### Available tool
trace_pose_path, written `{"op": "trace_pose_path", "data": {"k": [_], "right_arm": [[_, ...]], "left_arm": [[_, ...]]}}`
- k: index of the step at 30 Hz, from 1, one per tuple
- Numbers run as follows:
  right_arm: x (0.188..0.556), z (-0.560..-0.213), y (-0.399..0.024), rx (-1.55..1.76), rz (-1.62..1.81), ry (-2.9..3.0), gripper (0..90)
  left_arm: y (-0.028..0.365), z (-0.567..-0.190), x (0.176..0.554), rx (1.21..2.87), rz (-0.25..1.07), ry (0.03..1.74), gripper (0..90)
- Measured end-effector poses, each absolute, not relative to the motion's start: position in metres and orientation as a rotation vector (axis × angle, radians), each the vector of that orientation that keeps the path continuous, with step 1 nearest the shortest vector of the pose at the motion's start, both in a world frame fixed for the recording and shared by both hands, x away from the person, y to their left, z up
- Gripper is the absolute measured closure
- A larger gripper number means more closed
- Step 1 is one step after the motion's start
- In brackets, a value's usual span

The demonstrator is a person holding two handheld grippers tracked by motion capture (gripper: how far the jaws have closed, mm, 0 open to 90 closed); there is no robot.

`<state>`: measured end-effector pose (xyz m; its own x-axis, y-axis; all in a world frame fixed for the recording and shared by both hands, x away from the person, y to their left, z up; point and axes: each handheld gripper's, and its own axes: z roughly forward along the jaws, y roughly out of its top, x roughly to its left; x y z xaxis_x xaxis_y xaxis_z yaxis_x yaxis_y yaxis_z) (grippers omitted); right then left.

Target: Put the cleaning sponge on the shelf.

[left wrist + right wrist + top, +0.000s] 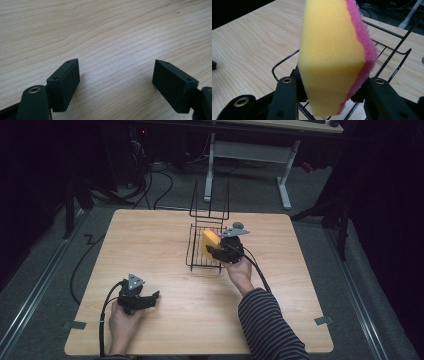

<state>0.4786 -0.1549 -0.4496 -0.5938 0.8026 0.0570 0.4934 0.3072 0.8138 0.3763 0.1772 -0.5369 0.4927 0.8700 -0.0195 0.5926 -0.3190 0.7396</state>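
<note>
A yellow sponge (329,52) with a pink scouring side stands on edge between the jaws of my right gripper (329,92), which is shut on it. In the high view the right gripper (220,251) holds the sponge (210,245) over the black wire rack (196,251) at the table's middle. The rack's rim (284,61) lies just below and behind the sponge. My left gripper (150,297) rests near the front left of the table; its fingers (66,80) stand wide apart over bare wood, nothing between them.
The wooden table (150,245) carries just the rack. A tall wire back (210,202) rises from the rack's far end. Behind the table stand a desk's white legs (285,185) and loose cables (160,180) on the floor.
</note>
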Motion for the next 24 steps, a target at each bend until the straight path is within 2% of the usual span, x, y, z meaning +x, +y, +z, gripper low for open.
{"op": "trace_pose_path", "data": {"k": [24], "right_arm": [[0.486,-0.466,-0.147,1.166,1.130,2.257,59.8]], "left_arm": [[0.177,-0.537,0.376,2.038,0.506,1.199,22.5]]}}
